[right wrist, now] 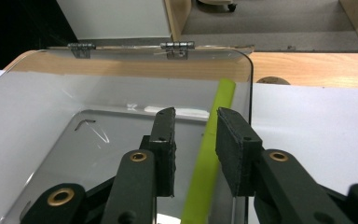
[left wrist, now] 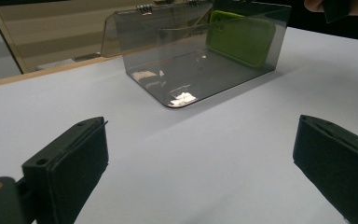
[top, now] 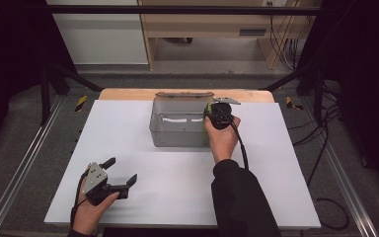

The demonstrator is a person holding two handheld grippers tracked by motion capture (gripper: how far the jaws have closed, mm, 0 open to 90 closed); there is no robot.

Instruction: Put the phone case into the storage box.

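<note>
Reaching my right gripper over the clear box, jaws loose around the green phone case; my left gripper rests open.

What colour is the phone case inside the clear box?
Lime green phone case, seen best in the left gripper view.
</note>
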